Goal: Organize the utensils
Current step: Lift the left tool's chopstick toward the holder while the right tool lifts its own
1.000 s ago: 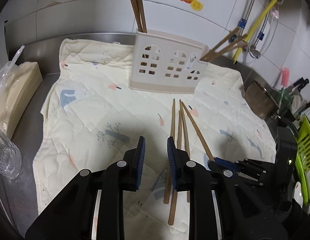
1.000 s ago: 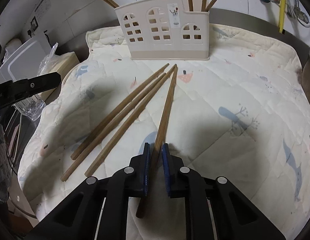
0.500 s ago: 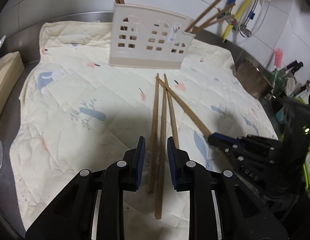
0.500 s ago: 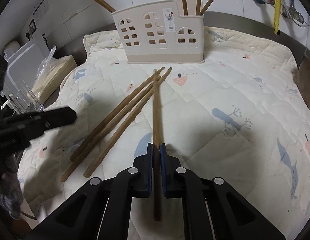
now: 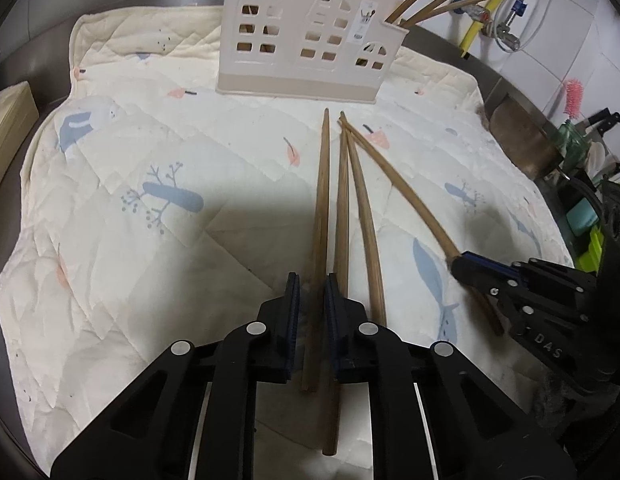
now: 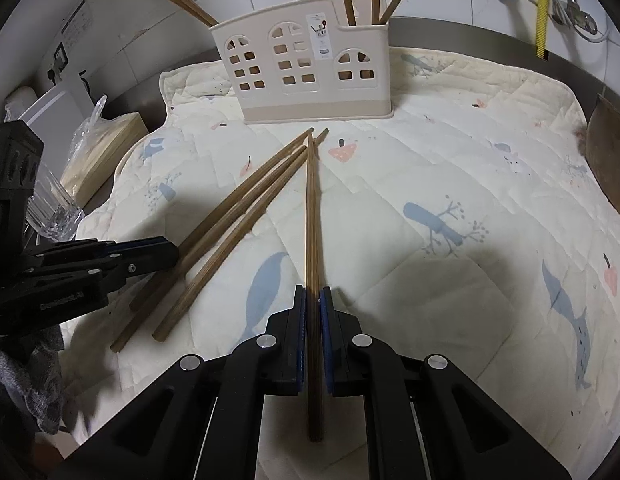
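A beige utensil holder (image 5: 306,40) with window cut-outs stands at the back of a quilted mat (image 5: 150,160); it also shows in the right wrist view (image 6: 310,72), with chopsticks standing in it. Several wooden chopsticks lie on the mat. My left gripper (image 5: 311,292) is low over the mat, its jaws narrowly apart around the leftmost chopstick (image 5: 322,184); contact is blurred. My right gripper (image 6: 313,300) is shut on one chopstick (image 6: 311,220), its tip pointing at the holder. Three chopsticks (image 6: 238,216) lie left of it.
A clear glass (image 6: 50,208) and a wrapped yellowish stack (image 6: 102,148) sit left of the mat. A metal bowl (image 5: 522,140), green rack (image 5: 590,248) and knives (image 5: 602,120) stand to the right. Tiled wall and hoses (image 5: 490,0) are behind.
My left gripper moved forward and down over the leftmost chopstick and its jaws narrowed around it. My right gripper closed tighter on its chopstick, which now points straight ahead.
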A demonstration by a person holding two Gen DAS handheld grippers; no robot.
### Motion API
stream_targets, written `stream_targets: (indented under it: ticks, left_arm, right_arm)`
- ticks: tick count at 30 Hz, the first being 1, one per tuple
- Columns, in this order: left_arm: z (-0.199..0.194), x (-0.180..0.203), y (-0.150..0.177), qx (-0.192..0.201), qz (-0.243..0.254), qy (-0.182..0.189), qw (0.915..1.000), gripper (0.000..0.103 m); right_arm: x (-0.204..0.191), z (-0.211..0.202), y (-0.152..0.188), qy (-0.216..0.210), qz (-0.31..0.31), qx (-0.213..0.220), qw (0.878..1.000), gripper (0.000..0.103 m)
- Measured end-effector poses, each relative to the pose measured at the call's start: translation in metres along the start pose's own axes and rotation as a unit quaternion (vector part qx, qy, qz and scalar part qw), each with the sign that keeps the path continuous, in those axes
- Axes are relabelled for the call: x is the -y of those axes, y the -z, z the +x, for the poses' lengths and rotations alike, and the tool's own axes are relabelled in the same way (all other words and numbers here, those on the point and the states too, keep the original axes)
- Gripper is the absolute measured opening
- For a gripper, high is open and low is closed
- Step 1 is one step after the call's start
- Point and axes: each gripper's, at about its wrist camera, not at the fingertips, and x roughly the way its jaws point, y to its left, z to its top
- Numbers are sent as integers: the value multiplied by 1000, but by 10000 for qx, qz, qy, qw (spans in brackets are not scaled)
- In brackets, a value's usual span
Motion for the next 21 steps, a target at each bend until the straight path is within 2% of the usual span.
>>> stream_targets:
  ticks: [10, 13, 16, 21]
  left_arm:
    - [5, 7, 0, 0, 158, -162, 9997, 12]
    - [4, 9, -1, -2, 156, -216, 9996, 7]
    - [-1, 9, -3, 51, 160, -187, 9997, 6]
    - [-19, 11, -9, 255, 223, -180, 9993, 6]
  right_arm:
    - [0, 0, 4, 4, 1, -6, 10000, 9]
    - [1, 0, 4, 12, -2, 24, 10000, 7]
    - [1, -2, 4, 10, -5, 54, 10000, 7]
    - [0, -19, -3, 127, -135, 316, 9993, 7]
